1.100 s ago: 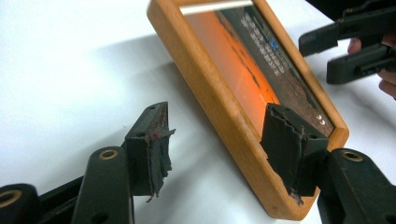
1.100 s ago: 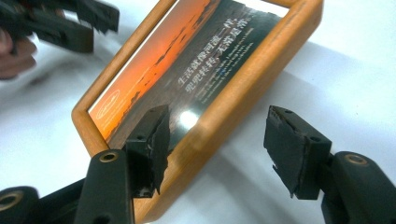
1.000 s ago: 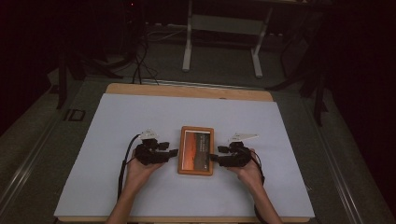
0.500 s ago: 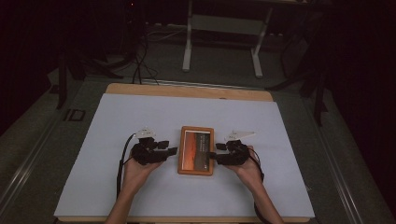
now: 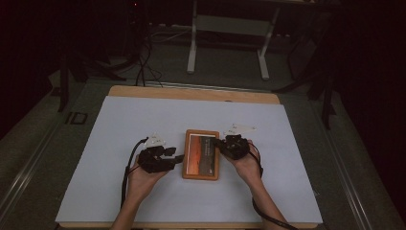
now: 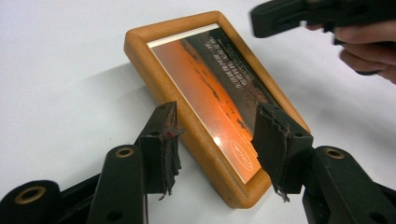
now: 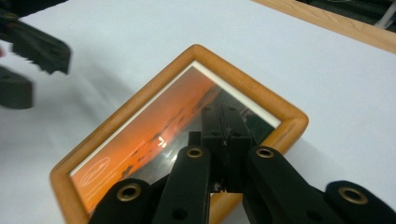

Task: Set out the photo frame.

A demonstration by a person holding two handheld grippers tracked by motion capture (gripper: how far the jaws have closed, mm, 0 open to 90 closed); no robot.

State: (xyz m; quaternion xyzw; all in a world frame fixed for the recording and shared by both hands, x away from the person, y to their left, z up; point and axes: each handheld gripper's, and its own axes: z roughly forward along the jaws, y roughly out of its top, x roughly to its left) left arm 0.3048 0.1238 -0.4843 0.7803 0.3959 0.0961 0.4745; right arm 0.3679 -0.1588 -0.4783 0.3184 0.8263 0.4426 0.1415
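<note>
Picture frame [image 5: 201, 154] lies flat on the white desk [image 5: 115, 124], long side pointing away from the person. Left gripper [image 6: 212, 144] has its fingers [image 6: 163, 144] spread wide around the near corner. Right gripper [image 7: 223, 135] has closed fingers above the frame's far side.

A dim room: grey floor [image 5: 230, 62], a white metal stand [image 5: 229, 28], and dark cables [image 5: 143, 67] behind the table.
</note>
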